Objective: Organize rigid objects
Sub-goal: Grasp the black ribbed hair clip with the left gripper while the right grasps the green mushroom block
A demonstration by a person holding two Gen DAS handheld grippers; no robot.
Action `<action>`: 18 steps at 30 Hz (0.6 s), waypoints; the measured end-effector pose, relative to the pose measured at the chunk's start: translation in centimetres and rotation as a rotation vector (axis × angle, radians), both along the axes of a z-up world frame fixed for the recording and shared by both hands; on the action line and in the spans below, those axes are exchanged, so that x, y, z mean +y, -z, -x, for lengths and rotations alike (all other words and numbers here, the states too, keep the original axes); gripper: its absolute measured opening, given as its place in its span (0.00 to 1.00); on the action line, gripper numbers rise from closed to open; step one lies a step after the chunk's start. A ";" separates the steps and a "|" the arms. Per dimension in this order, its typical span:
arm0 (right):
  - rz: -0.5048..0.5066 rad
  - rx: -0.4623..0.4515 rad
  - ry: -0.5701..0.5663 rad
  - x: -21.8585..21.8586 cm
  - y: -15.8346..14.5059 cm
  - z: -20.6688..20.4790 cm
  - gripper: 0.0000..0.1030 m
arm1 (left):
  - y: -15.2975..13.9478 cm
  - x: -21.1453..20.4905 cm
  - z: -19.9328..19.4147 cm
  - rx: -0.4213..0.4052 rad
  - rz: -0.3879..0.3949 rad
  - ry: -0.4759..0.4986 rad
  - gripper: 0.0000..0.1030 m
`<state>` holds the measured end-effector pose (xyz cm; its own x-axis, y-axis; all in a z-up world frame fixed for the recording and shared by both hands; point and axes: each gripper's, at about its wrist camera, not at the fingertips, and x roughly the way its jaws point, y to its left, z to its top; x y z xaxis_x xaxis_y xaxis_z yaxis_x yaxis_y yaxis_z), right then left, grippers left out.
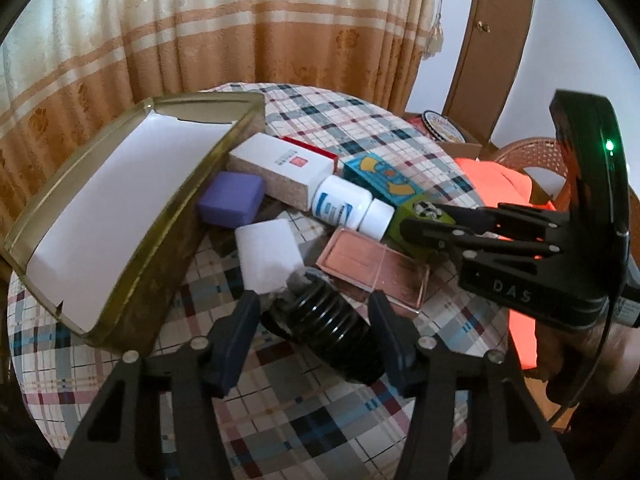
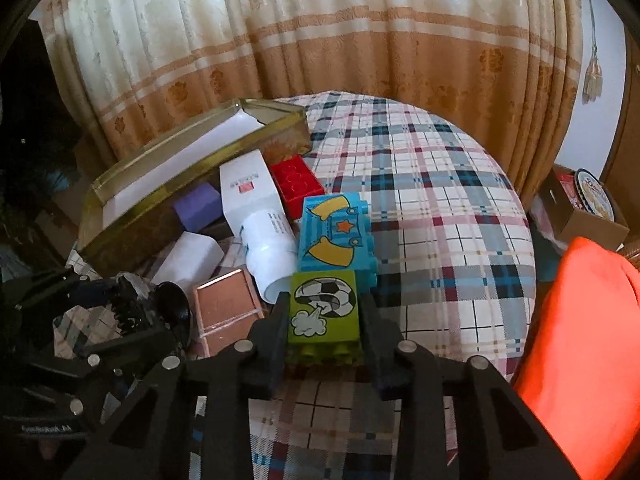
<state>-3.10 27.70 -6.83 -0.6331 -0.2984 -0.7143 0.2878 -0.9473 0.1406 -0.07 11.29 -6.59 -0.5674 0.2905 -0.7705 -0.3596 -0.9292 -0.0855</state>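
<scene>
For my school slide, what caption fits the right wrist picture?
Right gripper clamps a green football block beside a blue block.

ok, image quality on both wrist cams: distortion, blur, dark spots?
Left wrist: strong fisheye bowing of the table and curtain, black vignette corners, sharp centre. Right wrist: same warping, left side very dark, orange cloth oversaturated, mild softness.

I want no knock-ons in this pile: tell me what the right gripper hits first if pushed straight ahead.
The right gripper, jaws shut on the green block, would drive that block into the blue block directly ahead. They look nearly touching already, though depth is uncertain.
</scene>
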 end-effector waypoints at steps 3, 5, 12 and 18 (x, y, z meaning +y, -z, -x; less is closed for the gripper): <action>0.008 0.016 -0.002 0.2 -0.6 -0.1 0.33 | -0.5 -0.4 -0.4 0.024 0.000 -0.006 0.54; 0.015 0.025 -0.006 0.1 -1.0 -0.2 0.33 | -0.9 -0.7 -0.6 0.038 -0.006 -0.009 0.54; 0.035 0.069 -0.042 -0.8 -2.9 -1.1 0.33 | -2.8 -2.0 -1.0 0.111 -0.003 -0.043 0.54; 0.066 0.099 -0.079 -1.9 -4.2 -1.6 0.33 | -4.2 -3.9 -0.9 0.165 -0.007 -0.102 0.54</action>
